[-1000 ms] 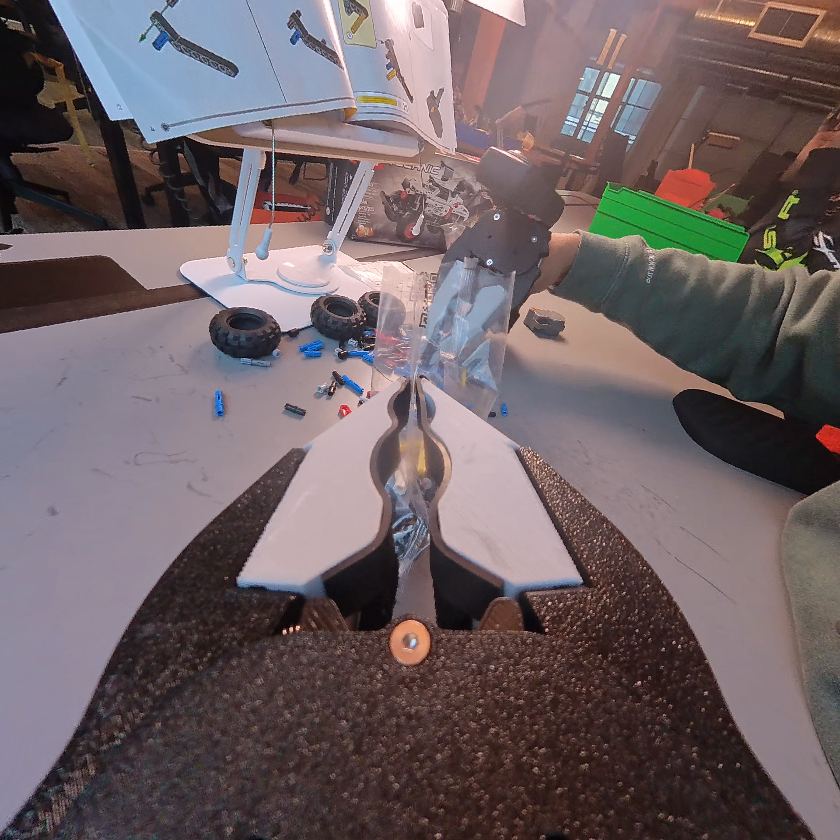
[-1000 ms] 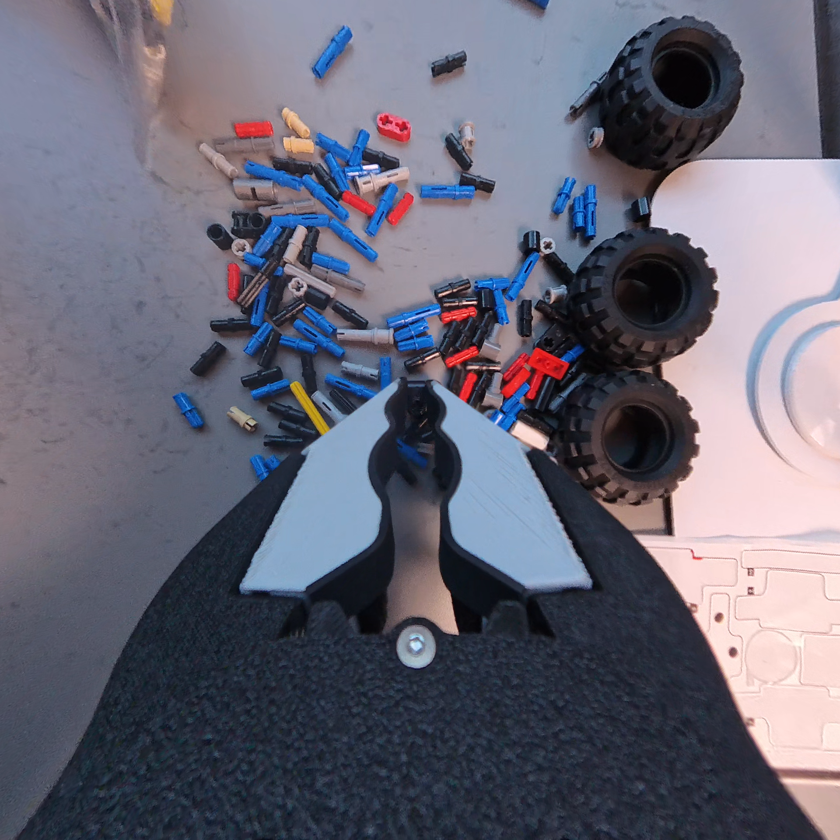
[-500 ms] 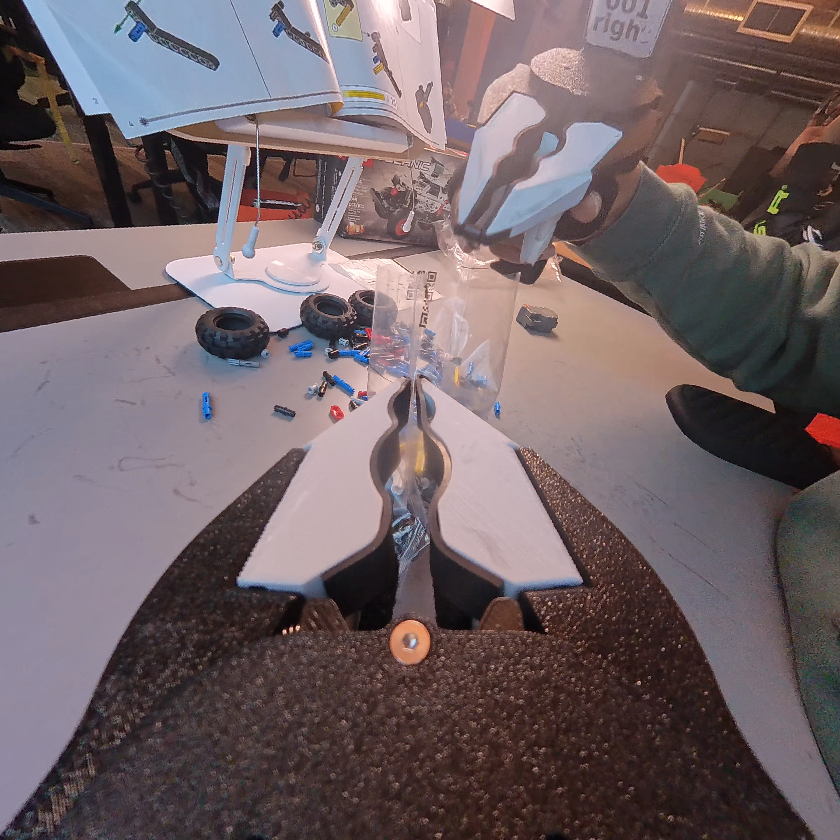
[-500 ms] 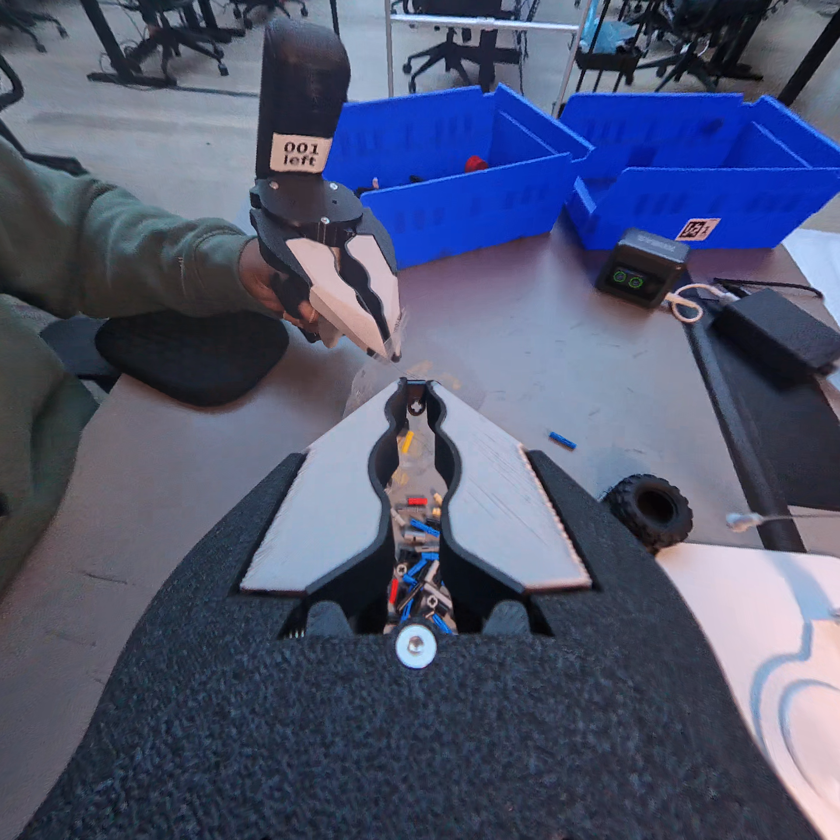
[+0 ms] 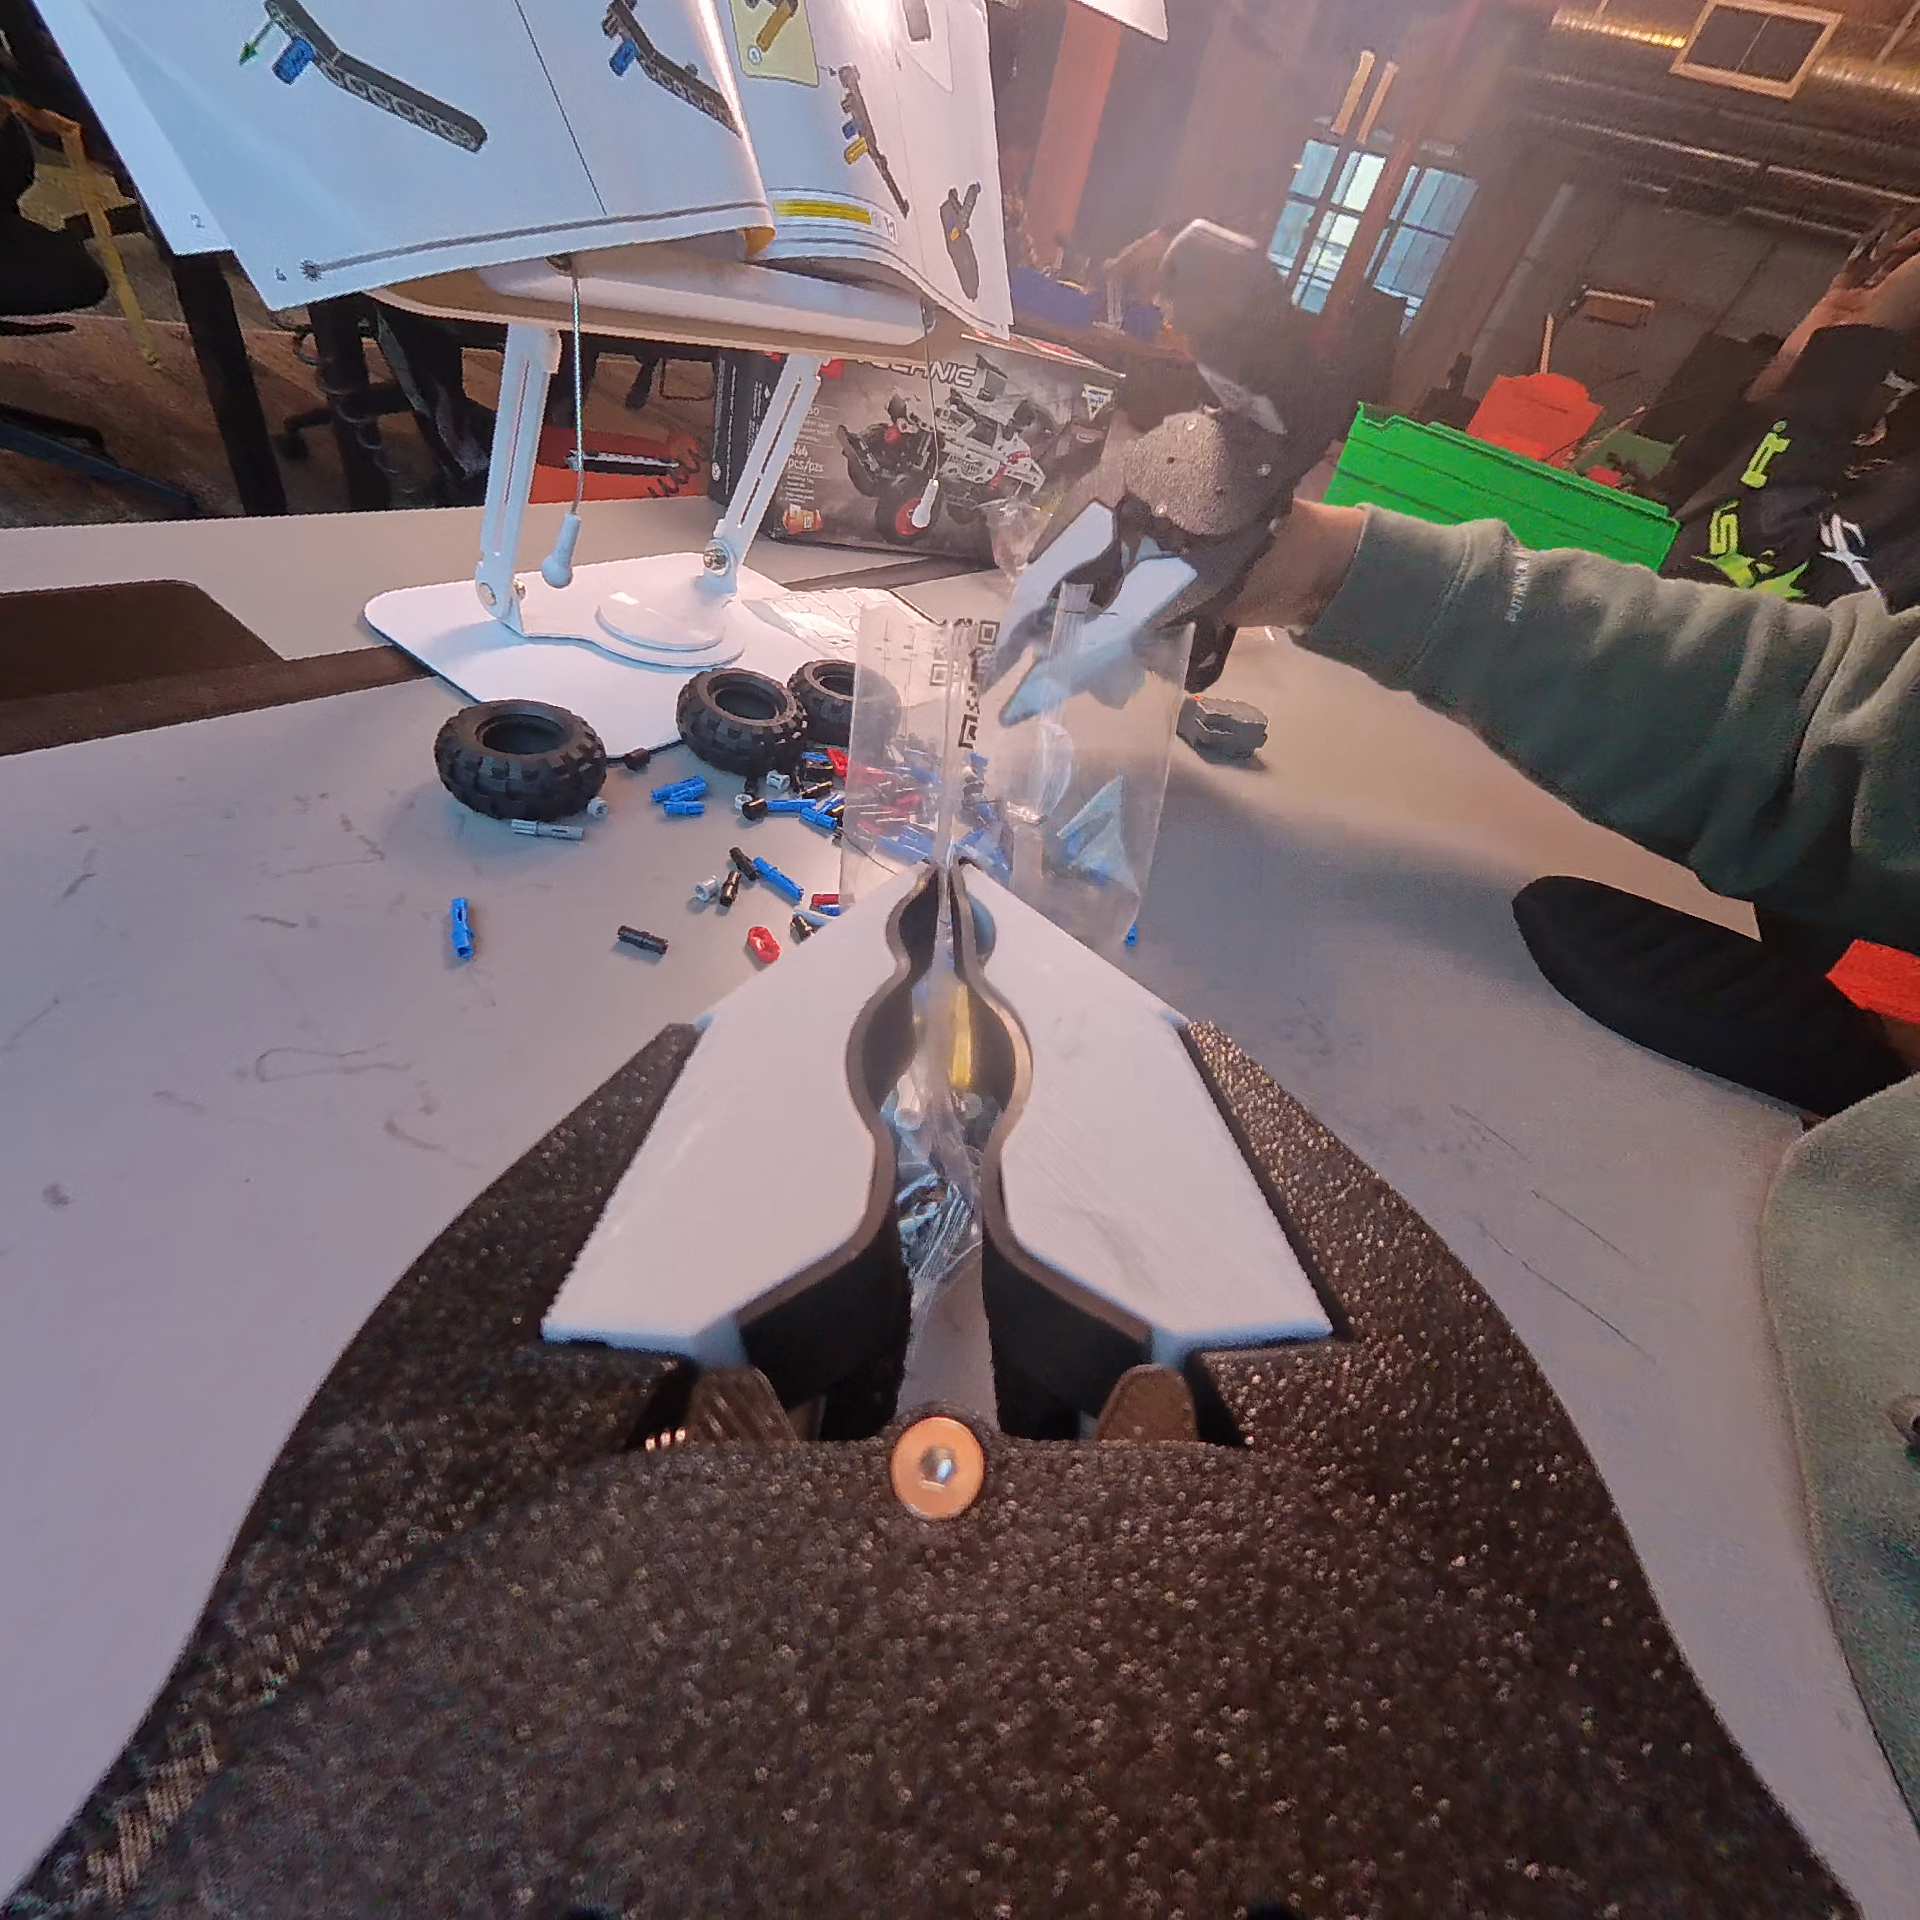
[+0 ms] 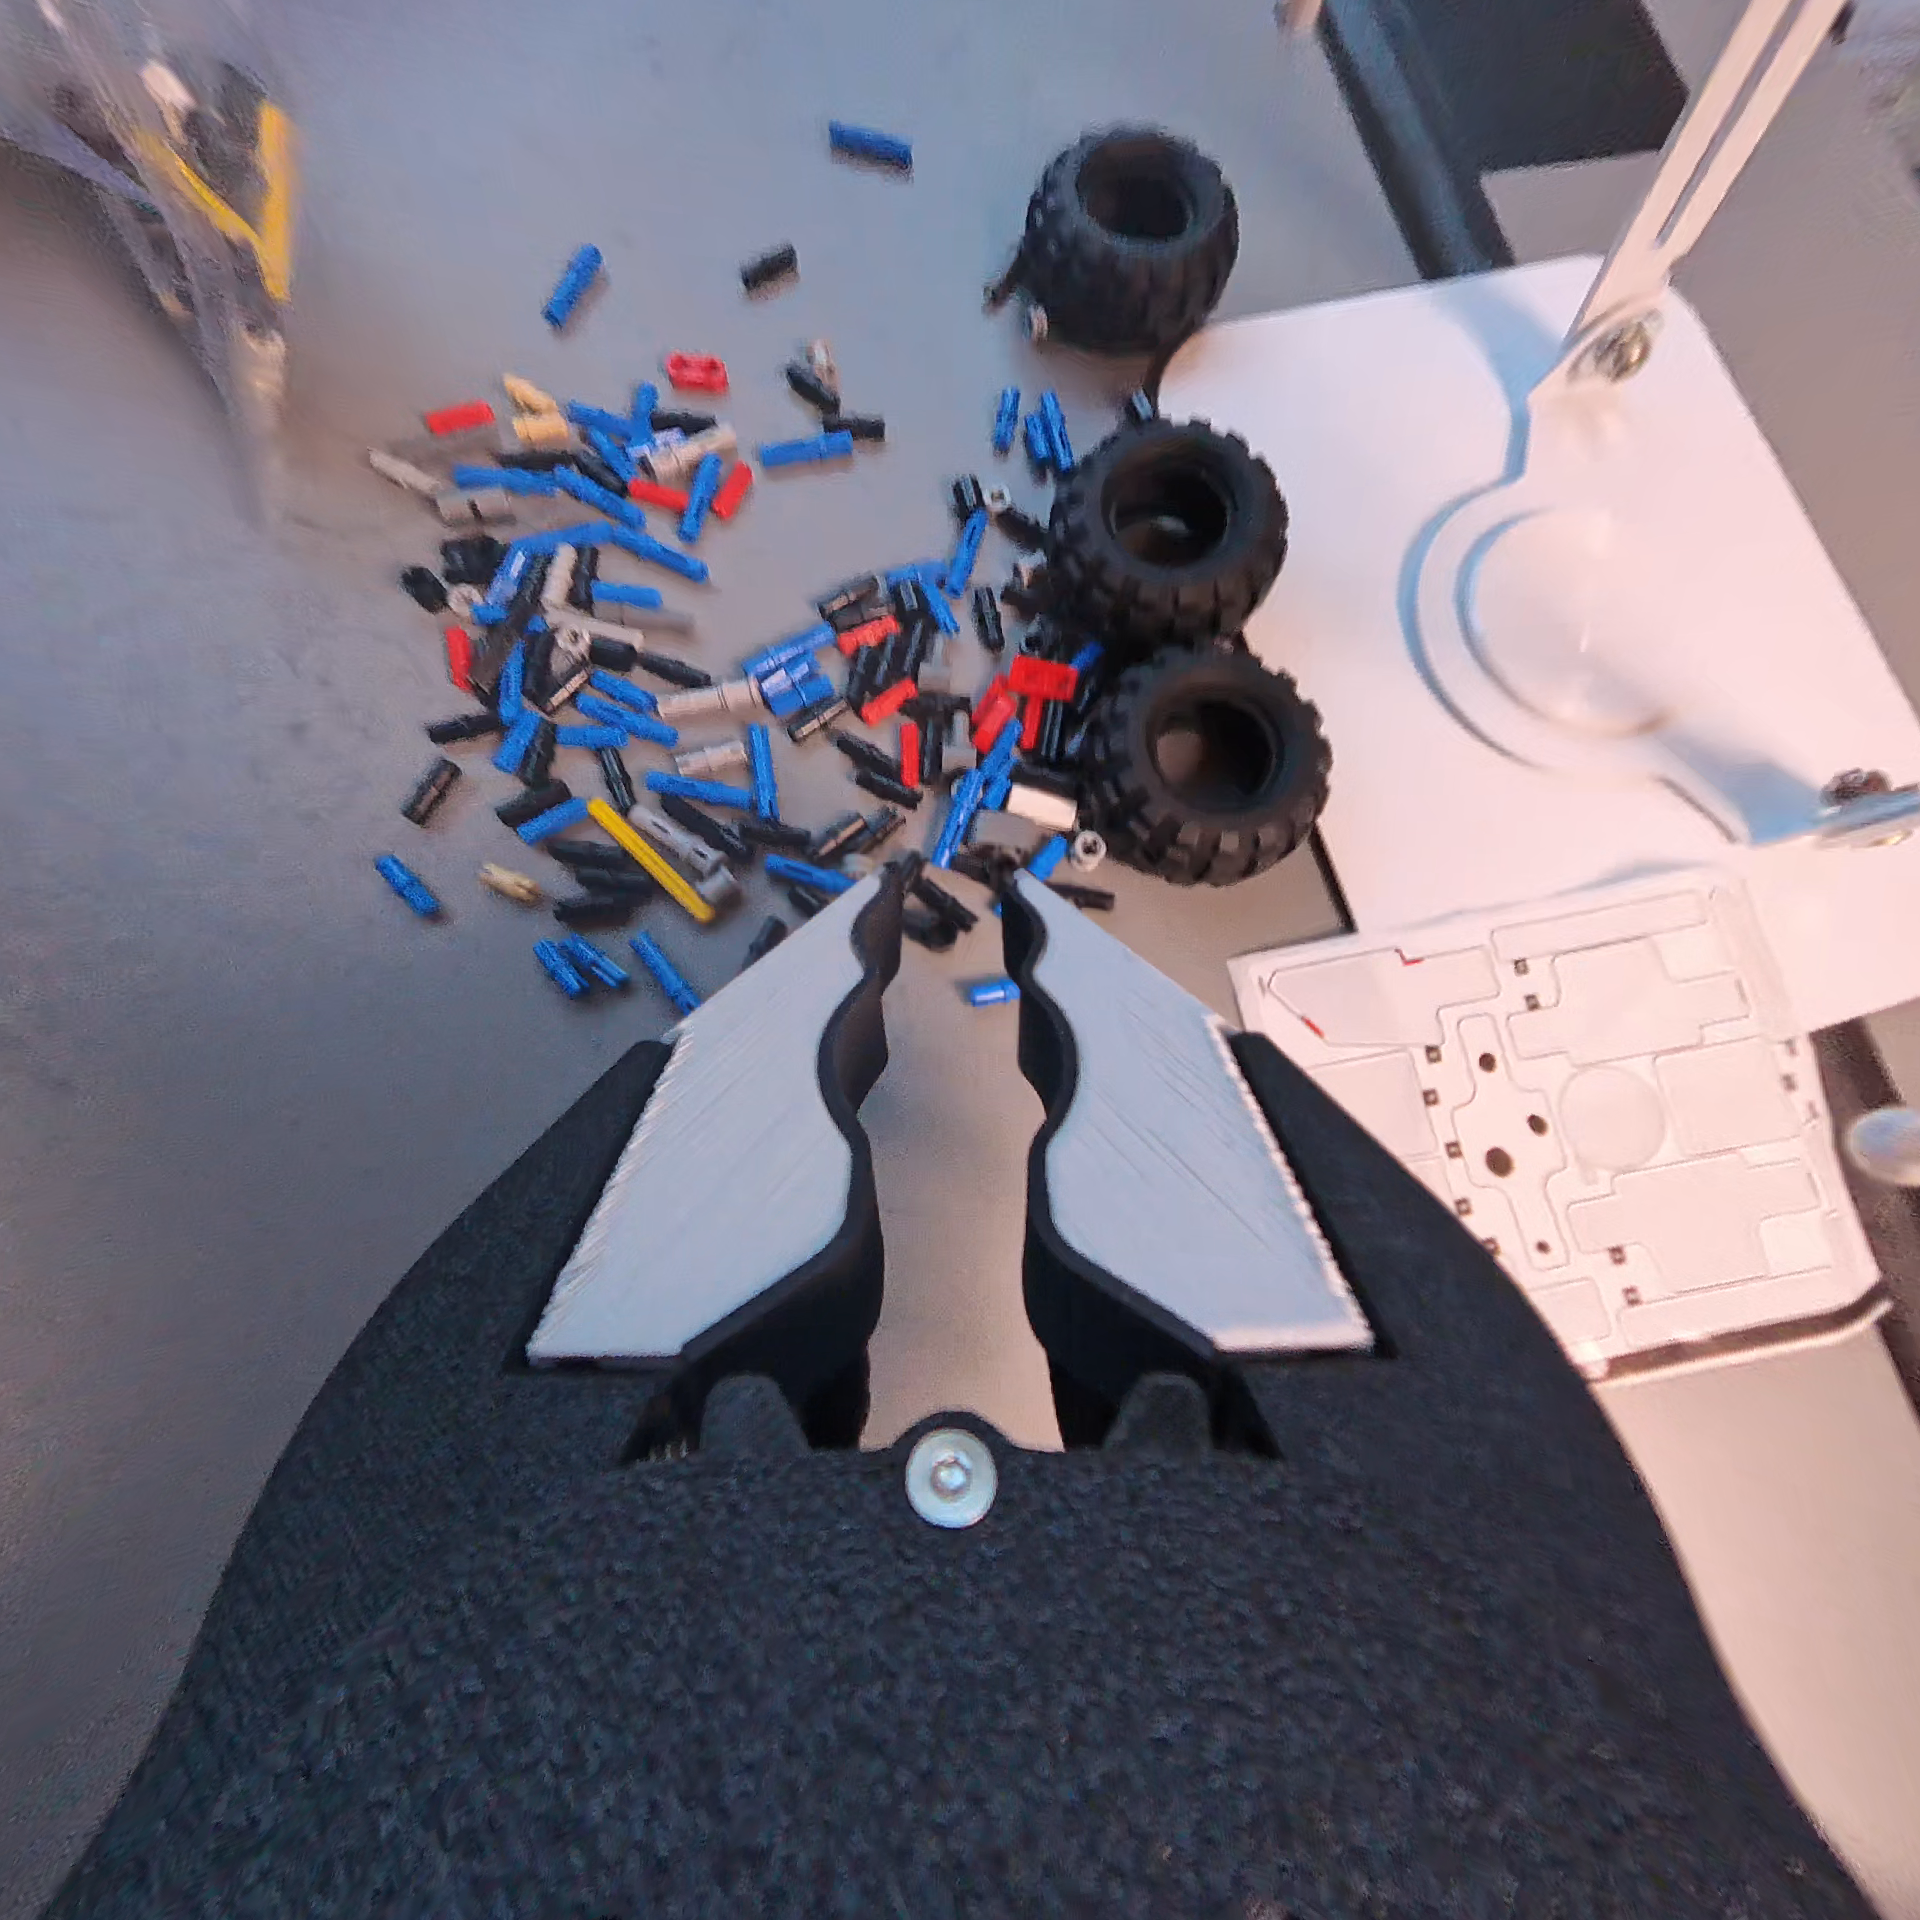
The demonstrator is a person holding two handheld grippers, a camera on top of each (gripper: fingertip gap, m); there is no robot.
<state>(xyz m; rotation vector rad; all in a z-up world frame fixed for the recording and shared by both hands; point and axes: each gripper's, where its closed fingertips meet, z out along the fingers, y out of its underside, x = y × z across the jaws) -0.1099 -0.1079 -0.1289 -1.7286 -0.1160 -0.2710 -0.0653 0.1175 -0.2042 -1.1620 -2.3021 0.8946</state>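
Note:
My left gripper [image 5: 948,883] is shut on a clear plastic bag [image 5: 1049,769], which stands up in front of its tips and holds small parts; more of the bag bunches between the fingers. My right gripper [image 6: 953,878] points down at a pile of small blue, black and red pins [image 6: 675,644] on the grey table, with its jaws a little apart and nothing between them. In the left wrist view the right gripper [image 5: 1006,686] hangs at the bag's upper edge. The bag also shows blurred in the right wrist view [image 6: 208,187].
Three black tyres [image 6: 1169,530] lie beside the pile. A white book stand [image 5: 582,634] carries an open instruction booklet [image 5: 520,125]. A sticker sheet [image 6: 1558,1122] lies to the right. A toy box [image 5: 935,447], a green bin [image 5: 1475,488] and a black pad [image 5: 1662,987] are farther off. My hands' fingertips stand some 25 cm from each other.
The right gripper tilted up toward the left gripper and the bag, then swung back down over the pile, and its jaws parted slightly. The left gripper stayed shut on the bag.

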